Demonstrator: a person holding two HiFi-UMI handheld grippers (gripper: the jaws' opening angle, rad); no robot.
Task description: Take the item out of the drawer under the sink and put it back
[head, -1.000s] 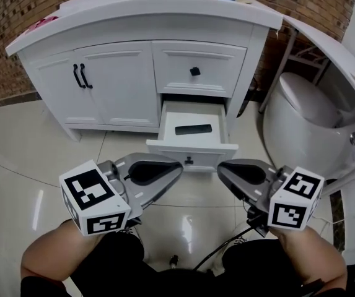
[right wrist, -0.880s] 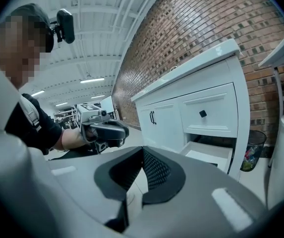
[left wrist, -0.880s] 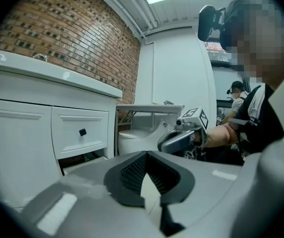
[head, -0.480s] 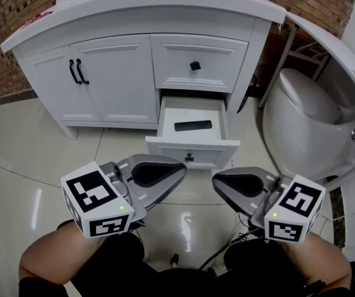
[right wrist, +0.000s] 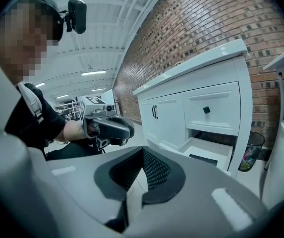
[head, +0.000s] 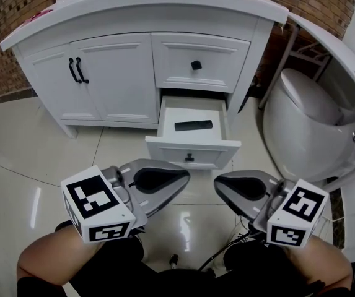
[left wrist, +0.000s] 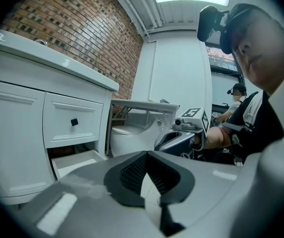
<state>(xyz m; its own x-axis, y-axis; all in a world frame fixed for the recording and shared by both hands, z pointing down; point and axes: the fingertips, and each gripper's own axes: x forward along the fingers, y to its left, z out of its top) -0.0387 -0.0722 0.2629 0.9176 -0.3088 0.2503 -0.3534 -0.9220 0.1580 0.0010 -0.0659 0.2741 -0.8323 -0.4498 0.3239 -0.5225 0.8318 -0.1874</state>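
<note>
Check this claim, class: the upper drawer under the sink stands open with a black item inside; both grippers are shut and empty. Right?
No. The head view shows the lower drawer open, not the upper drawer, which is closed. The black item lies inside it, and the left gripper and right gripper are shut and empty.

Count of things, placed from my jaws.

- **Grippers:** two, my left gripper (head: 180, 178) and right gripper (head: 222, 181).
- **Marker cubes** (head: 96, 206): two, one behind each pair of jaws.
- **Vanity** (head: 140, 17): one, ahead.
- **Cabinet doors** (head: 124, 73): two, beyond my left jaws.
- **Bar handles** (head: 72, 70): two.
- **Drawers:** two, an upper drawer (head: 177, 54) and a lower drawer (head: 165, 150).
- **Knobs** (head: 196, 65): two.
- **Black item** (head: 193, 125): one, in the lower drawer.
- **Toilet** (head: 301, 122): one, beyond my right jaws.
</note>
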